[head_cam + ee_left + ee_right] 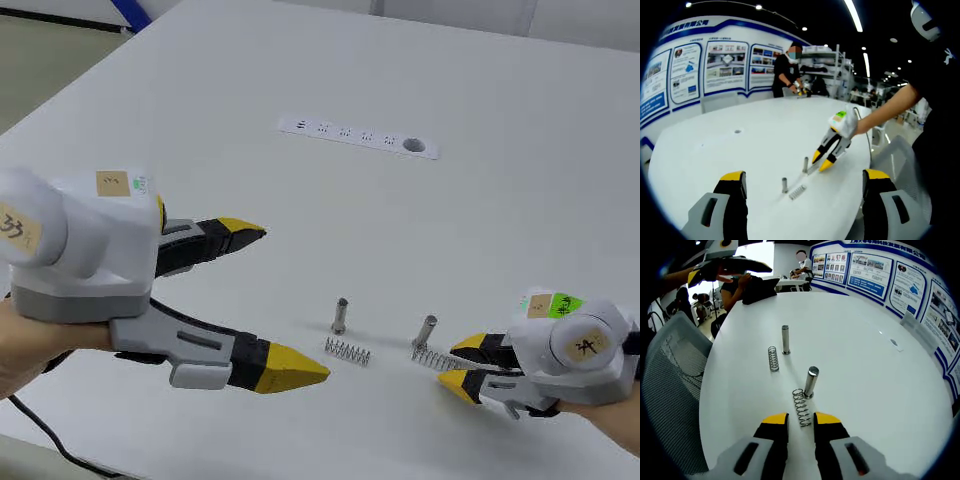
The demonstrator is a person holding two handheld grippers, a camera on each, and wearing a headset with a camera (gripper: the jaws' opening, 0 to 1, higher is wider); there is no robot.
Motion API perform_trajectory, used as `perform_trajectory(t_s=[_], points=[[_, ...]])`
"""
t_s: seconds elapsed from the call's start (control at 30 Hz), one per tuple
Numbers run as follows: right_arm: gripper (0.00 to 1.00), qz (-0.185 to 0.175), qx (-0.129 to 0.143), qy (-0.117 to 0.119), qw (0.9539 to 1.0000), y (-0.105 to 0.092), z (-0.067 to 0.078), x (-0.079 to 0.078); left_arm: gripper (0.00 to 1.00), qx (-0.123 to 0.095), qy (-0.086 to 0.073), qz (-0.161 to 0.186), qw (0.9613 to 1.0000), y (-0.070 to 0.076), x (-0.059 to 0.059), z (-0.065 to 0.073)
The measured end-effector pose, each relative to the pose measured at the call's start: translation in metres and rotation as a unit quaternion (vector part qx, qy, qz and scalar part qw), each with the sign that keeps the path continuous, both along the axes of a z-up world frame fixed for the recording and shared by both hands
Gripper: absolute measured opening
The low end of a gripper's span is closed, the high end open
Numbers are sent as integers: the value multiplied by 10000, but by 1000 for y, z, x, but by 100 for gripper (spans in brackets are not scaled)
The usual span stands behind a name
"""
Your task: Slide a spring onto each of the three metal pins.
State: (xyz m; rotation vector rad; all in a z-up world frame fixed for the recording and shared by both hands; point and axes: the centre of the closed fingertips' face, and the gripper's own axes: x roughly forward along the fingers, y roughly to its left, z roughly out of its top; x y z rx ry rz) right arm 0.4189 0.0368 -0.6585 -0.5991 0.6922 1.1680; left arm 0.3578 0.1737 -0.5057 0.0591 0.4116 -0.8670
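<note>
A: Parts, as seen?

B: Two short silver pins stand upright on the white table [300, 200]: first pin [340, 315] and second pin [425, 332]. The first spring [347, 351], a thin wire coil, lies flat just beside the first pin. The second spring [432, 358] lies flat with one end at the second pin's foot.

A: Claws?

B: Right gripper [455, 365]: yellow tips narrowly parted, the second spring's other end between them with a gap on either side. Left gripper [285, 300]: jaws spread wide, holding nothing, well apart from the parts.

Table [500, 100] — 2 pins [340, 314], 2 springs [347, 351], socket strip [355, 137].
</note>
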Motion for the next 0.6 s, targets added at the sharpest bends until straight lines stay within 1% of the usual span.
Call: perform_trajectory(t_s=[0.1,0.17,0.23,0.27,0.33,0.4,0.43,0.47,0.5,0.6], points=[[20,-30,-56,77,9999,0,-3,0,98,4,25,-27,10000,-1,-1,-1],[20,-19,-87,74,9999,-1,-3,-1,98,5,29,-37,10000,-1,-1,-2],[20,-32,-128,191,9997,-2,-7,-4,98,3,32,-37,10000,-1,-2,-2],[20,-15,-100,266,9996,-1,-8,-5,98,17,25,-19,10000,-1,-1,-2],[20,-68,-87,256,9996,-2,-7,-3,99,24,18,-4,10000,0,-1,-2],[19,-59,-91,311,9995,-2,-7,-4,99,-3,26,3,10000,0,0,-1],[17,-97,-49,455,9989,-1,-7,-6,99,-3,26,1,10000,0,-1,-1],[16,-112,-1,516,9986,-1,-7,-7,99,5,27,-1,10000,0,-1,-2],[16,-87,-33,431,9990,-1,-7,-5,99,16,30,-6,10000,0,-1,-2],[12,-136,-50,465,9988,-2,-8,-4,99,20,28,-5,10000,0,-1,-2]])
